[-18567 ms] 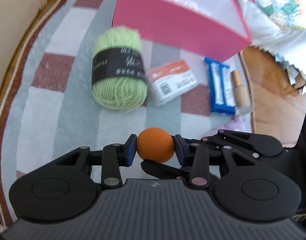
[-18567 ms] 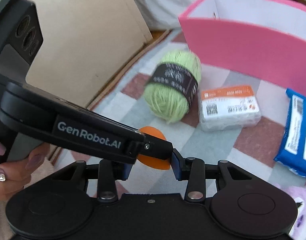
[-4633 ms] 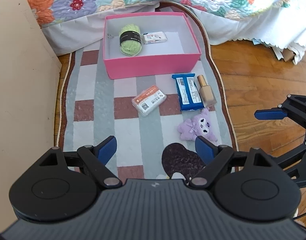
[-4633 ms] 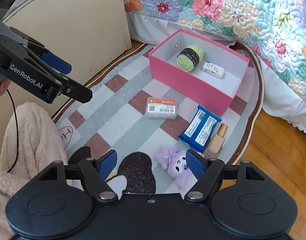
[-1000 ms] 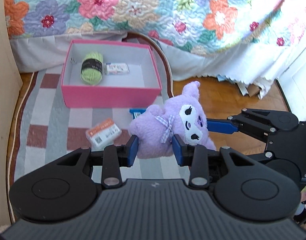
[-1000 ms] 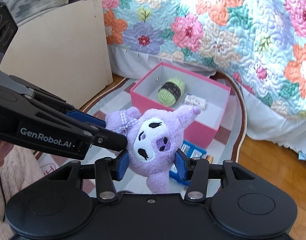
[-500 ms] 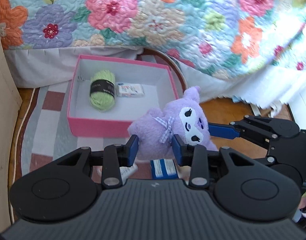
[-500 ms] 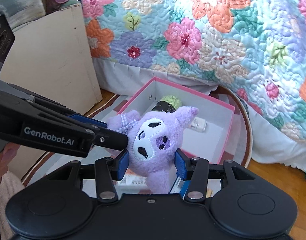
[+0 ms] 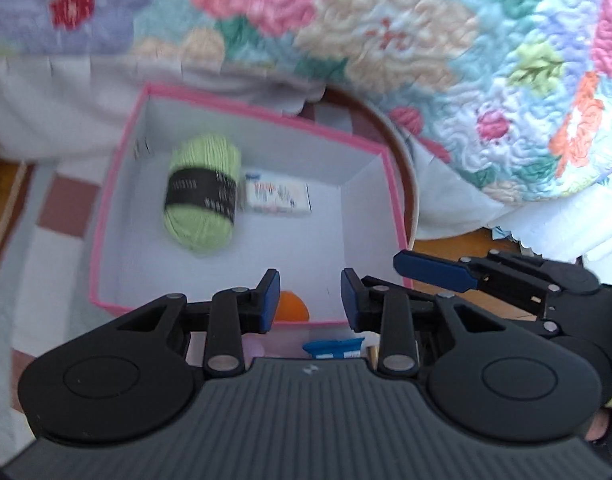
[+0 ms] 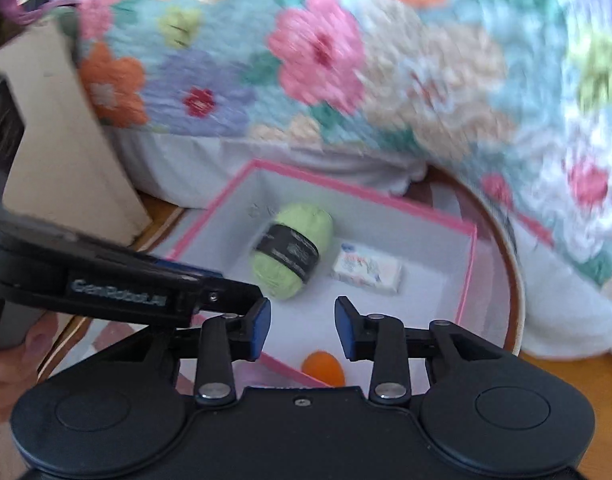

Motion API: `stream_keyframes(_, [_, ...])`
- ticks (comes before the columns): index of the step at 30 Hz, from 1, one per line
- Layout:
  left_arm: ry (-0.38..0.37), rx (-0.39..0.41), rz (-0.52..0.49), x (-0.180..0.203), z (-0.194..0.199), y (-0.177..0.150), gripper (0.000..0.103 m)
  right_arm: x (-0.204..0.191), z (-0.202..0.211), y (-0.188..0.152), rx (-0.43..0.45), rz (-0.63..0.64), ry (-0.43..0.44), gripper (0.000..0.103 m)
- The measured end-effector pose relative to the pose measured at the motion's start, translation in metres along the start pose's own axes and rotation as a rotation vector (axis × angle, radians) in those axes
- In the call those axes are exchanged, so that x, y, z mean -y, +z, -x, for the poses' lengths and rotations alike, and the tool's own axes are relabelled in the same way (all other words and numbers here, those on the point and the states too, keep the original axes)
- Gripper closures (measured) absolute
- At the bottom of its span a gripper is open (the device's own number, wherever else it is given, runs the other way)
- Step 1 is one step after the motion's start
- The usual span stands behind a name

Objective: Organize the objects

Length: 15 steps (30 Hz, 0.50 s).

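Note:
A pink box (image 9: 106,216) with a white inside holds a green yarn ball (image 9: 202,196), a small white packet (image 9: 278,198) and an orange ball (image 9: 292,308). My left gripper (image 9: 310,300) and right gripper (image 10: 302,326) hover side by side above the box's near edge, both empty with a moderate gap between the pads. The box (image 10: 468,264), yarn (image 10: 292,250), packet (image 10: 366,272) and orange ball (image 10: 324,368) also show in the right wrist view. A sliver of lilac (image 9: 252,346), perhaps the purple plush, shows behind the left gripper, mostly hidden.
A floral quilt (image 9: 386,32) hangs off the bed behind the box. A beige cabinet (image 10: 58,152) stands at left. A blue snack pack (image 9: 334,348) lies in front of the box on the checked rug (image 9: 62,208). Wooden floor (image 9: 450,244) is at right.
Both grippers were shut on the purple plush half a second ago; now both are open and empty, closer over the box. The plush has dropped out of sight. The view is blurred by motion.

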State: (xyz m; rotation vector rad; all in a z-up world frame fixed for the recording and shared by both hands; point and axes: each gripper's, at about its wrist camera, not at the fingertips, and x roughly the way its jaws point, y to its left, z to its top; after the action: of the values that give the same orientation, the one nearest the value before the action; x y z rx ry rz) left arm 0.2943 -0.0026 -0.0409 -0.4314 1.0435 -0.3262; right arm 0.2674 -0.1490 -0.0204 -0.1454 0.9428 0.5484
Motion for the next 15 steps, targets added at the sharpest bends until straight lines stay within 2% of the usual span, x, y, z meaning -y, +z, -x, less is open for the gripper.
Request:
stream_keyframes(5, [0.022, -0.029, -0.035, -0.003, -0.011, -0.016, 0.072, 0.013, -0.01, -0.022, -0.048, -0.057, 0.033, 0.063])
stream_keyframes(15, [0.064, -0.061, -0.082, -0.001, 0.001, -0.033, 0.072, -0.006, -0.004, -0.041, -0.074, -0.021, 0.086, 0.062])
